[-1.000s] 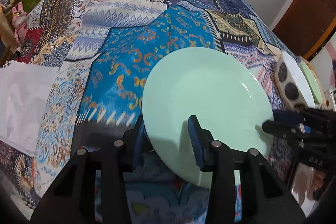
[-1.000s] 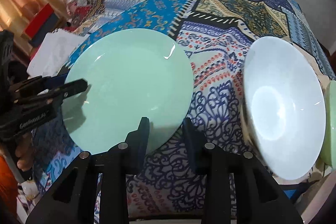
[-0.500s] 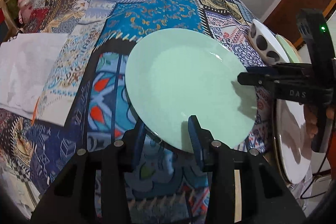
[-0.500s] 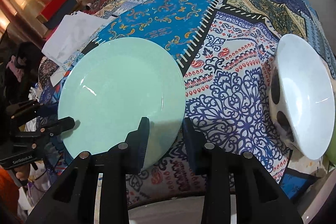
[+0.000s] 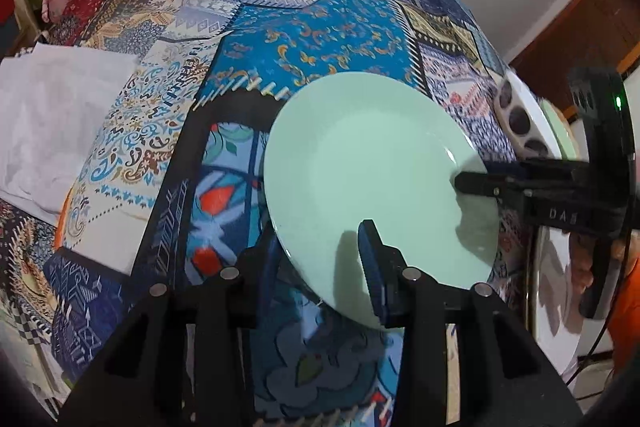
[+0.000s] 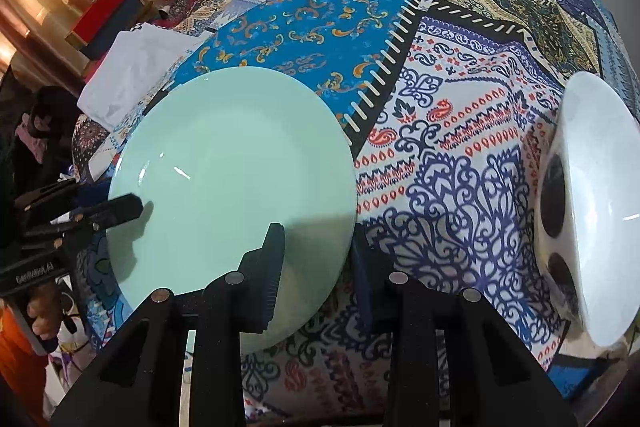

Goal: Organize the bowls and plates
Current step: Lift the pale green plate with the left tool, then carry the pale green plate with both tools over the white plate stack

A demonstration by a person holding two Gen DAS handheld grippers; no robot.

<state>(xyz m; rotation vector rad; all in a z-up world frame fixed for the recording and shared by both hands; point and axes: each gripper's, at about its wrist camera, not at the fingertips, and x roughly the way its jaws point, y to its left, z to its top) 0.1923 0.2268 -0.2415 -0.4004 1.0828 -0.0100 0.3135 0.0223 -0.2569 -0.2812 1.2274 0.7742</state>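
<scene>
my left gripper (image 5: 320,259) and right gripper (image 6: 316,263) clamp the green plate's (image 5: 372,171) rim at 7 and 3 o'clock, sharing its weight above the patchwork cloth (image 5: 312,23).

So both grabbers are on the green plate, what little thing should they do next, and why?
Probably carry the green plate a little toward the white spotted bowl and the other dishes, keeping it level. The left gripper and right gripper each straddle an edge of the plate, which looks lifted off the patterned cloth, so moving both together seems safest.
</scene>
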